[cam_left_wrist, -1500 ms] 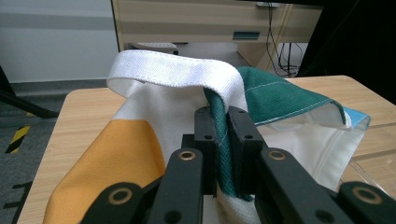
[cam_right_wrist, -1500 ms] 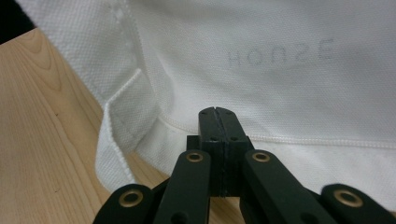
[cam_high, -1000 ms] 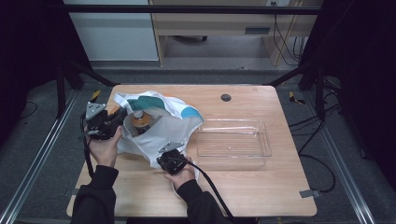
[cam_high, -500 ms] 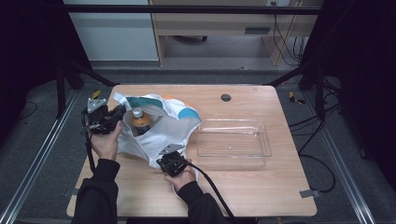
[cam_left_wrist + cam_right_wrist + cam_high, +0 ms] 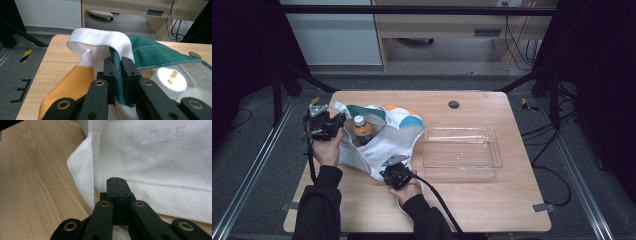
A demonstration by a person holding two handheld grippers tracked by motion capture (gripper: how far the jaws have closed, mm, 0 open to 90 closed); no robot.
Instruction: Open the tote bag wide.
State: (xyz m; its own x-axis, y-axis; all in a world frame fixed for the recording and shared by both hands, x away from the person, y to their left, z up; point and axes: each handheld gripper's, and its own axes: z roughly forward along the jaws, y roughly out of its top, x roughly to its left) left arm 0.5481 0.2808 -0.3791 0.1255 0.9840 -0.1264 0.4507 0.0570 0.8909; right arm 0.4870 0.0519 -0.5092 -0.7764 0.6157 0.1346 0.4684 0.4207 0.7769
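Left gripper (image 5: pixel 118 75): pinching the green rim of the tote bag (image 5: pixel 384 140) at the bag's left edge
Right gripper (image 5: pixel 117 182): jaws pressing together (whether cloth is between them is unclear) at the bag's near corner
Bottle (image 5: pixel 361 129): standing inside the bag
Clear tray (image 5: pixel 462 148): lying right of the bag

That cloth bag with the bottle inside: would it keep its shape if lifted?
Probably not. The cloth bag looks floppy: its rim folds where the left tongs pinch it. The bottle would likely weigh it down and could tip as the cloth sags.
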